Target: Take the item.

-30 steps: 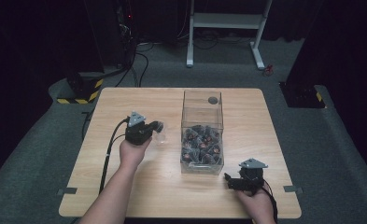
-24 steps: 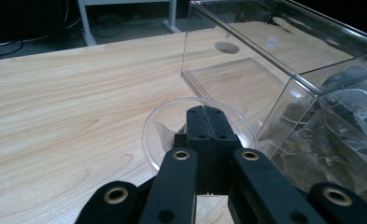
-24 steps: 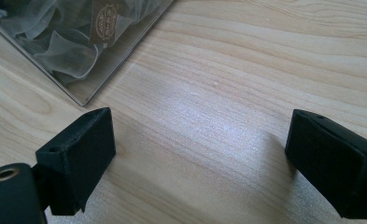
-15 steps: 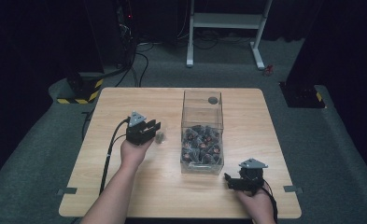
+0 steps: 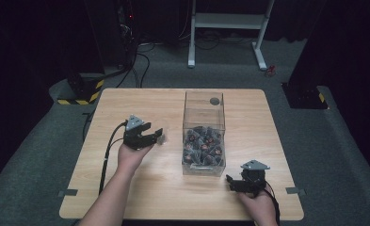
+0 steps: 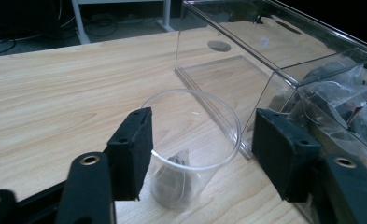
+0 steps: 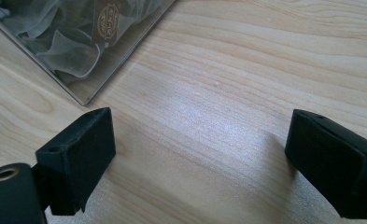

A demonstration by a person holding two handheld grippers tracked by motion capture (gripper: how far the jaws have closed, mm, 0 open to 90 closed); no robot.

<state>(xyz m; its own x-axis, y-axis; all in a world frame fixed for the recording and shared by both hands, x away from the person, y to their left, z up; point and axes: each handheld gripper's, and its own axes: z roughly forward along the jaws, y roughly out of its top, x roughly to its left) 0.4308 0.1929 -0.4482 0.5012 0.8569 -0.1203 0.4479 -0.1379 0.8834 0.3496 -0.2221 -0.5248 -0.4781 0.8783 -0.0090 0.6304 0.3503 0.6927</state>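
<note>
Clear cup (image 6: 190,149) upright, mouth up — between spread left gripper (image 6: 204,154) fingers; right gripper (image 7: 200,163) fingers apart, empty.

Dark room, grey carpet (image 5: 314,141), white desk frame (image 5: 229,21)

Pale wooden table top (image 6: 55,84) with visible grain and a soft satin sheen. Clear glossy plastic box (image 6: 246,70) with smooth walls, holding crinkled translucent sachets (image 7: 59,42). Clear thin-walled plastic cup (image 6: 190,144), smooth. Matt black gripper pads (image 6: 134,149), slightly textured.
</note>
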